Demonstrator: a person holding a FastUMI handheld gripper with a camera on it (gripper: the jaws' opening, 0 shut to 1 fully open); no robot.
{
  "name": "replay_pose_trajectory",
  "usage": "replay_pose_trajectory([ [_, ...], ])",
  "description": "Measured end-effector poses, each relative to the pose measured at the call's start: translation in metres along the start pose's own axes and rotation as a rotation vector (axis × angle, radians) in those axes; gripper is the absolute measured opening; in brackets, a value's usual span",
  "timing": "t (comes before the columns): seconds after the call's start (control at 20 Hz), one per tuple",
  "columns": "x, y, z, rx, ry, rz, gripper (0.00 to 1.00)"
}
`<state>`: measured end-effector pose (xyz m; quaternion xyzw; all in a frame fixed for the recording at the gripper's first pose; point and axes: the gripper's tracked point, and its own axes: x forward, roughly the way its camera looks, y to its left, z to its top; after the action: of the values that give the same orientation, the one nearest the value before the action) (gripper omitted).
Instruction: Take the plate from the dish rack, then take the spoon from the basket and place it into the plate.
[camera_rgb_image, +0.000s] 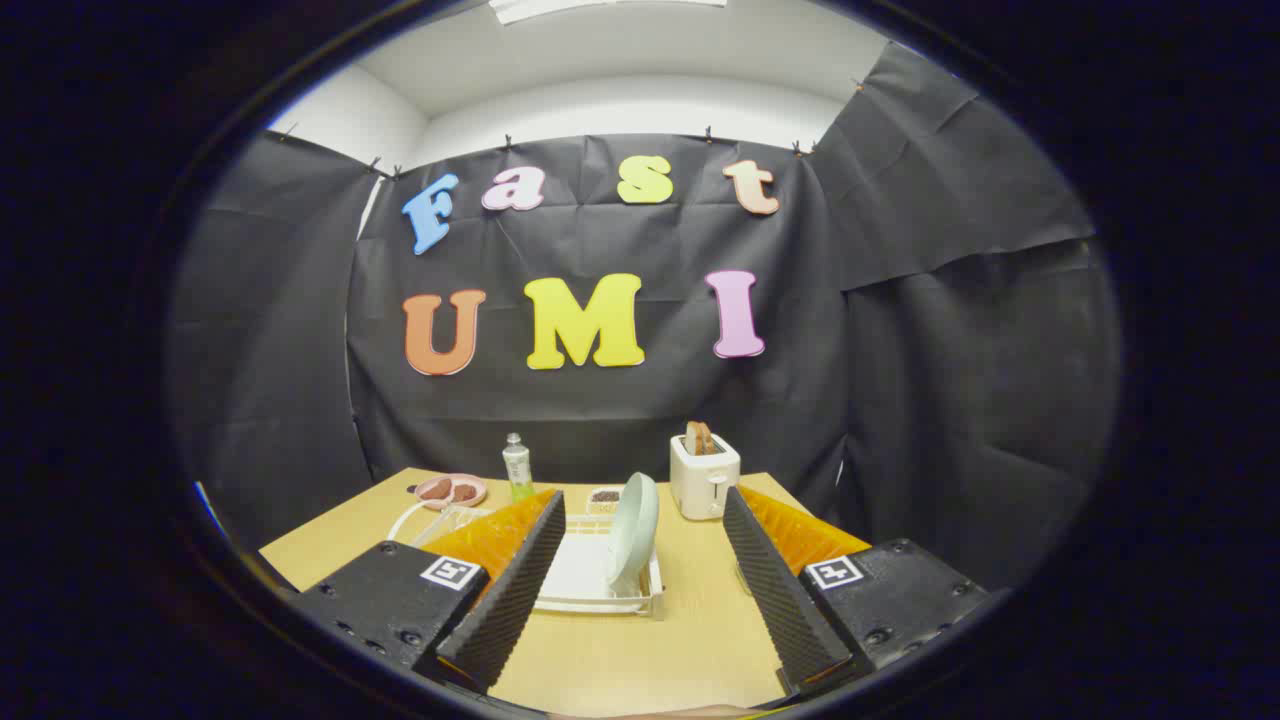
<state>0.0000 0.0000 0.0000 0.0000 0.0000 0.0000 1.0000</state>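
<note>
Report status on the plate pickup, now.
Gripper open, fingers holding nothing. Plate on edge in dish rack, ahead between the fingers. Nothing blocking; toaster beyond.

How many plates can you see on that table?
2. A pale plate stands on edge in the dish rack, between the open gripper fingers; a pink plate lies beside the bottle.

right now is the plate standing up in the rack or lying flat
Standing up on its edge: the plate rests in the rack, between the open gripper fingers.
</note>
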Motion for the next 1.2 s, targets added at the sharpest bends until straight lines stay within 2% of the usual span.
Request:
replay_pose_trajectory([
  [0.85,0.015,-0.006,-0.015,-0.026,0.025,-0.017,1.00],
  [1.0,0.031,-0.006,-0.010,-0.047,0.033,-0.028,1.00],
  [1.2,0.075,-0.006,-0.001,-0.113,0.090,-0.057,1.00],
])
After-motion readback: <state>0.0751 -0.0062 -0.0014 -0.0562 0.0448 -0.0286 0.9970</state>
